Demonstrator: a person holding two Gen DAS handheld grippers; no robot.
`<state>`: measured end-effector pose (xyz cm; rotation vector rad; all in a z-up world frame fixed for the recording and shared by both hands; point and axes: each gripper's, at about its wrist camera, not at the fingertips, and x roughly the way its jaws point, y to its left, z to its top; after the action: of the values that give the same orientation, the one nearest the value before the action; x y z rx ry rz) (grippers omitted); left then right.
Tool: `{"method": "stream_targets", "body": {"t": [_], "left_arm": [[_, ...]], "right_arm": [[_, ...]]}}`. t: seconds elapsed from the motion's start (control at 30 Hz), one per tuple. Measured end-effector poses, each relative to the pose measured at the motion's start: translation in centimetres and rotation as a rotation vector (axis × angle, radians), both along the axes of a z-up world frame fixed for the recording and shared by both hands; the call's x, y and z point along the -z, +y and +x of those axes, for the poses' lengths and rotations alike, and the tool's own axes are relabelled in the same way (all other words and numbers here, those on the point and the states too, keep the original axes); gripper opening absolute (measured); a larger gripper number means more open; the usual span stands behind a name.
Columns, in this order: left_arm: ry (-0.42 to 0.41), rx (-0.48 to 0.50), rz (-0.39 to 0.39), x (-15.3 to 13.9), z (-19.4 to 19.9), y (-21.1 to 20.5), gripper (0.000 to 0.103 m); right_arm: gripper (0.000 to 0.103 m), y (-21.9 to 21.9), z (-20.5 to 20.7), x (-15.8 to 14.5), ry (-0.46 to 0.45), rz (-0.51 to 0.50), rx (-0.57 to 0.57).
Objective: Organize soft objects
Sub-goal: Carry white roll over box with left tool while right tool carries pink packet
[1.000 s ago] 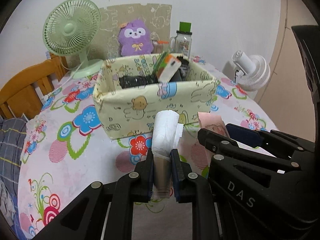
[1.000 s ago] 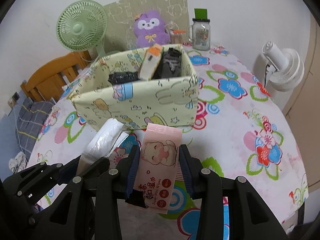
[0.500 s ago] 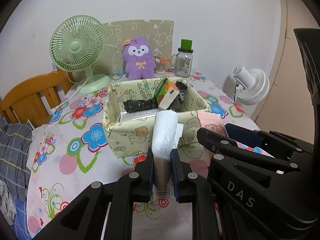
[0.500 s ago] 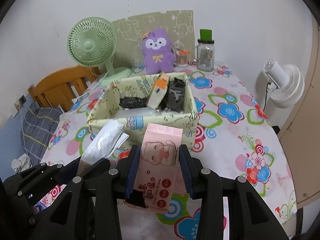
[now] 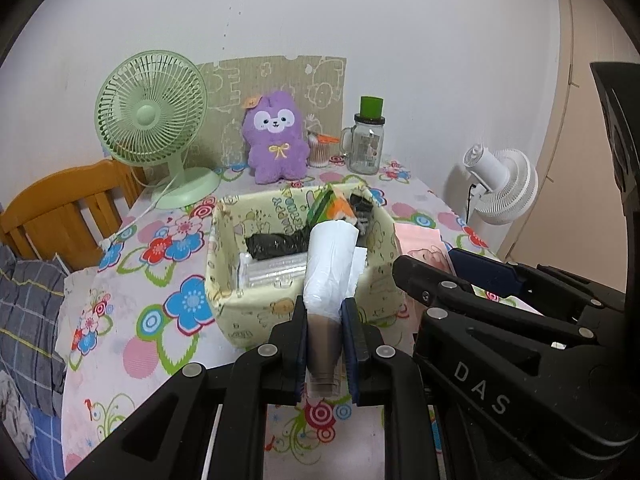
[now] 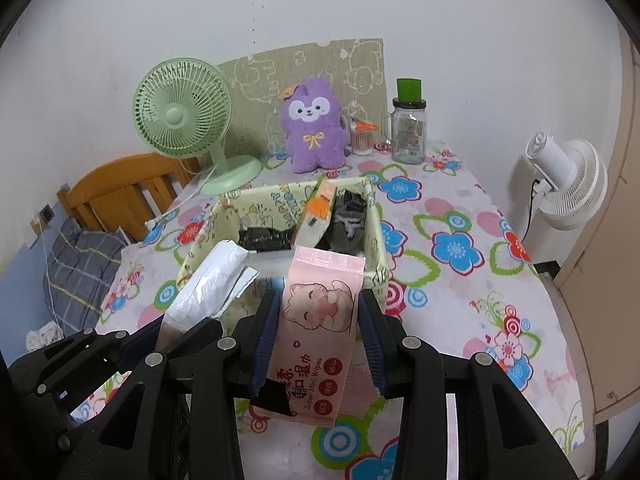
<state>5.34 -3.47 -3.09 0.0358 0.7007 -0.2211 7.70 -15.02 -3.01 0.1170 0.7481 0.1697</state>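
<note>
since a second ago both views have lifted and drawn back: the fabric storage box (image 5: 256, 292) sits lower and smaller in view, its inside now open to sight, and more of the floral desk (image 6: 460, 216) and the wall behind shows. both grips are unchanged.

the box stands near the middle of the desk, its near wall just beyond both sets of fingertips. bare cloth lies to the right of the box up to the desk's right edge, past which a white fan (image 6: 568, 184) stands. to the left the desk edge meets a wooden chair (image 5: 64, 216). behind the box, a green fan (image 5: 152, 120), a purple plush toy (image 6: 314, 128) and a glass jar (image 6: 408, 128) line the wall, well apart from the box.

the left hand-held gripper (image 5: 324, 340) is closed narrow on a roll of white plastic bags (image 5: 332, 264), which stands upright between its pads and overlaps the box's near wall in view. the right hand-held gripper (image 6: 318, 344) clamps a pink wet wipes pack (image 6: 320, 320) by its two long sides, the pack's top edge in front of the box's near rim. inside the box lie a black bundle (image 6: 264, 238), an orange-and-white pack (image 6: 318, 212) leaning upright, and dark fabric (image 6: 350, 220) on the right.
</note>
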Motion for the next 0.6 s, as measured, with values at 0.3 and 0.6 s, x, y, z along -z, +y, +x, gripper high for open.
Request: {"method": "stream_targets", "body": {"t": [0.3, 0.6], "left_arm": [[-0.013, 0.015, 0.002, -0.7, 2.0, -0.4, 0.014], [-0.011, 0.017, 0.000, -0.8, 4.0, -0.4, 0.014]], "right_arm": [[0.043, -0.1, 2.0, -0.9, -0.016, 0.006, 0.000], [0.043, -0.1, 4.4, -1.1, -0.016, -0.002, 0.004]]}}
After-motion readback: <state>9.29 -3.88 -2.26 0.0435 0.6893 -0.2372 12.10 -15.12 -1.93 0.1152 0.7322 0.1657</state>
